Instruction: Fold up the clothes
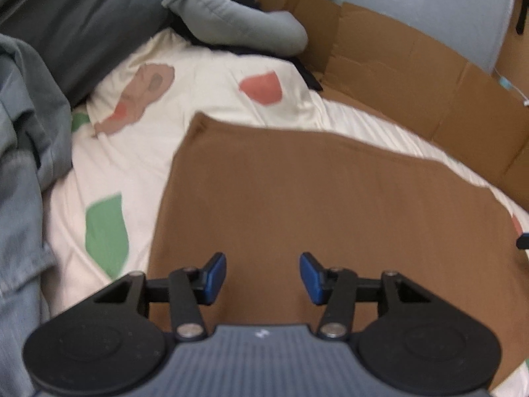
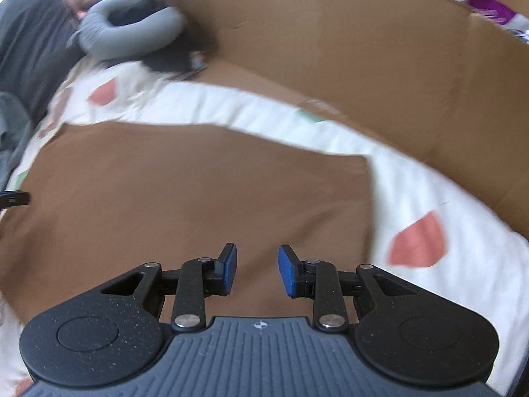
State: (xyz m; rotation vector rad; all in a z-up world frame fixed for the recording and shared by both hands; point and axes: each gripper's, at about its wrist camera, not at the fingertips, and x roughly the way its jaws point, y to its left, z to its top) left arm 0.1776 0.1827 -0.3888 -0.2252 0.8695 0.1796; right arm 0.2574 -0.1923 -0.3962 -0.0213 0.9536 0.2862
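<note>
A brown garment point(image 1: 314, 198) lies flat on a white bedspread point(image 1: 139, 165) with red and green patches. Its far left corner points toward the pillows. My left gripper point(image 1: 263, 276) hovers over the near part of the cloth, open, nothing between its blue pads point(image 1: 216, 276). In the right wrist view the same brown garment point(image 2: 185, 192) spreads wide, its right edge ending near the middle right of that view. My right gripper point(image 2: 257, 271) is open above its near edge and holds nothing. A dark tip of the other gripper point(image 2: 13, 198) shows at the left edge.
A grey-blue pile of clothes point(image 1: 23, 172) lies at the left. A dark pillow point(image 1: 76, 23) and a grey neck cushion point(image 1: 231, 16) sit at the bed's head. Flattened cardboard point(image 1: 413, 76) lines the far and right side of the bed point(image 2: 363, 49).
</note>
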